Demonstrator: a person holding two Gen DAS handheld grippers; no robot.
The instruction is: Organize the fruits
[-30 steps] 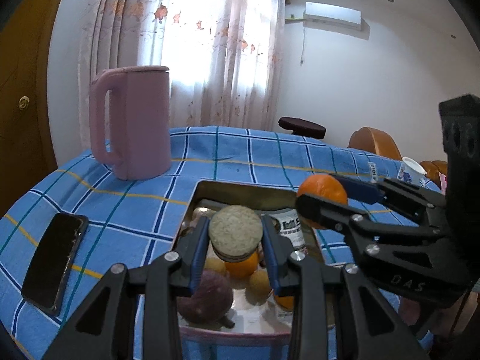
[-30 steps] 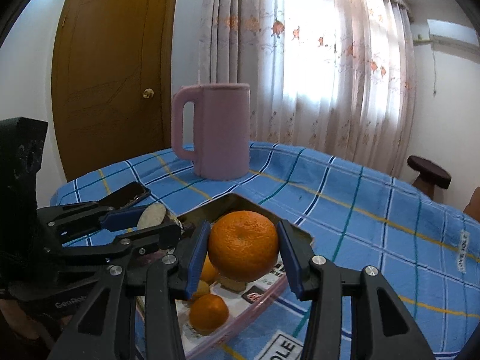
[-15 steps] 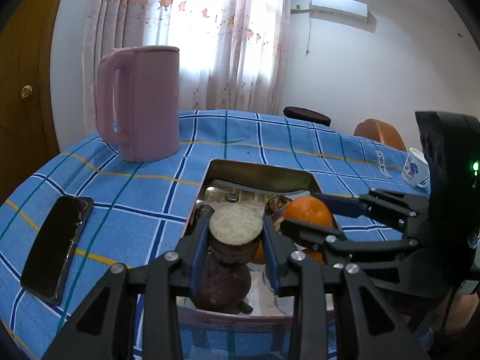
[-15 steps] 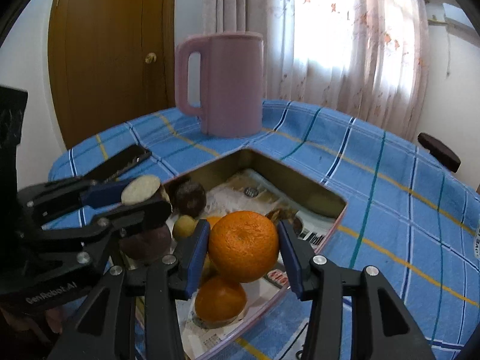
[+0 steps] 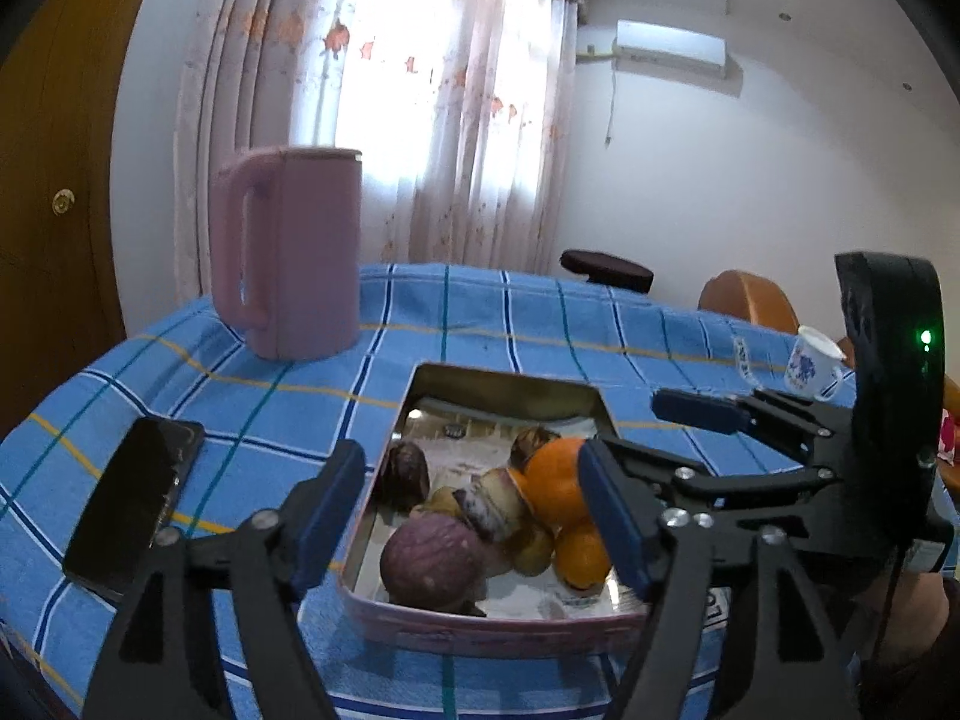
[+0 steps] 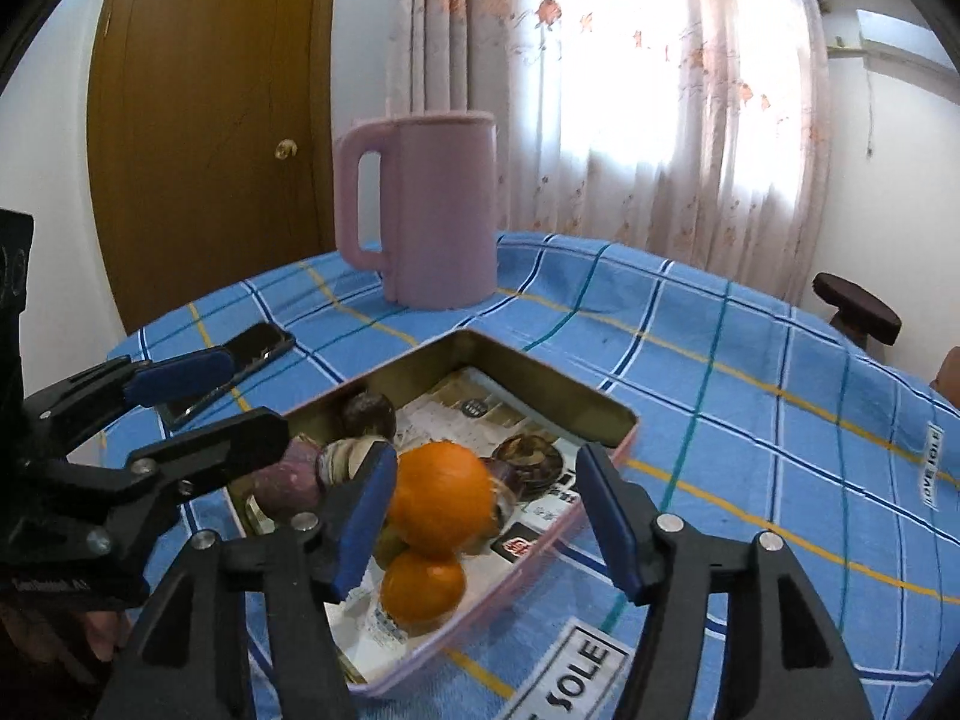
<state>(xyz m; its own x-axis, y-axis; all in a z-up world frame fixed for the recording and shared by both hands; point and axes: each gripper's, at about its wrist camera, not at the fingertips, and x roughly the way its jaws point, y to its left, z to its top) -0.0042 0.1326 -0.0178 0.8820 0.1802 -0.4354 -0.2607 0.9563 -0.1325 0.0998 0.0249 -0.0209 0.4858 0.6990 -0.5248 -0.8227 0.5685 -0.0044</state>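
Directly below both spread-apart grippers (left (image 5: pixel 474 516), right (image 6: pixel 486 516)), fruit is being left piled in the tray (image 5: pixel 498 630); the orange (image 6: pixel 441 498) is lying nearest the right.

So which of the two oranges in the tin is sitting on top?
The larger orange, right between the right gripper's open fingers, rests on the pile. The smaller orange lies below it, nearer the tin's front corner.

A round table with a blue checked cloth (image 6: pixel 720 360) stands near a bright window with thin flowered curtains (image 6: pixel 660 90). A brown wooden door (image 6: pixel 210 120) is at the left. A white air conditioner (image 5: pixel 672 51) hangs far right.
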